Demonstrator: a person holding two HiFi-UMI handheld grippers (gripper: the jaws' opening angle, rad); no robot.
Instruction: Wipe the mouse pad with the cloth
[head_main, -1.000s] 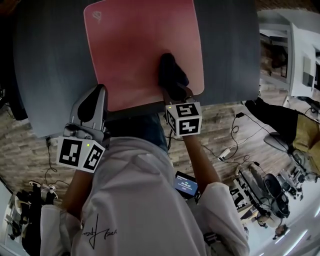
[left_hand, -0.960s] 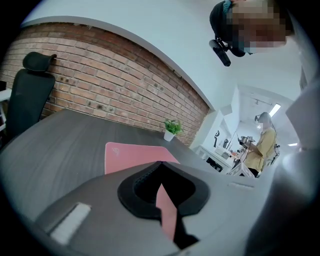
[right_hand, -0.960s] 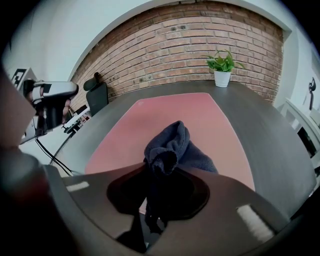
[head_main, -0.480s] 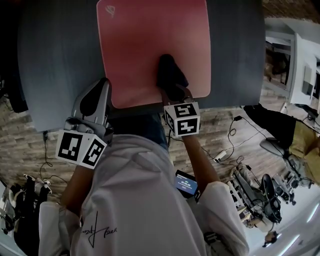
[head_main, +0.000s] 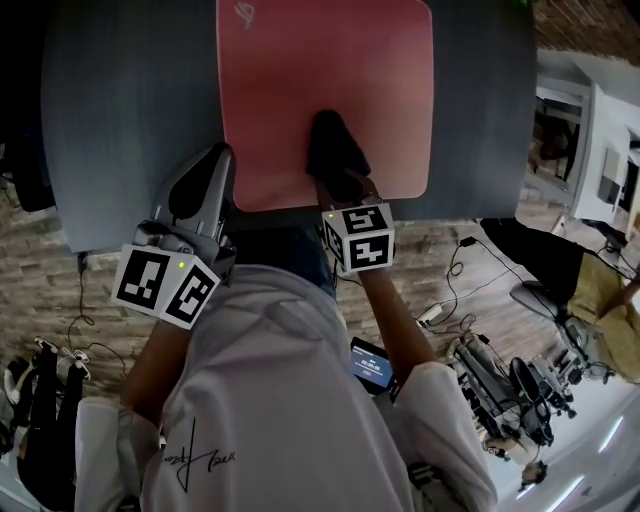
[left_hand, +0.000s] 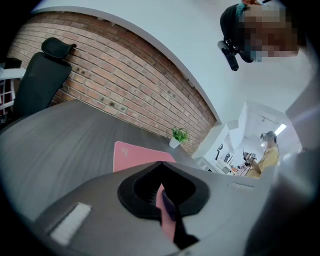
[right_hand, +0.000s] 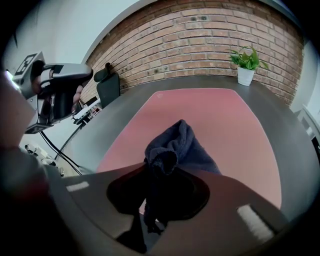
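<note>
Dark grey table (head_main: 120, 110), rounded corners. Pink mouse pad (head_main: 370, 90) flat on top, centred left to right, its near edge just inside table's near edge. Small potted plant (right_hand: 246, 67) far right

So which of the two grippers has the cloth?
The right gripper: its jaws are shut on the dark cloth, which lies on the pink mouse pad. The left gripper pinches only the pad's edge.
</note>
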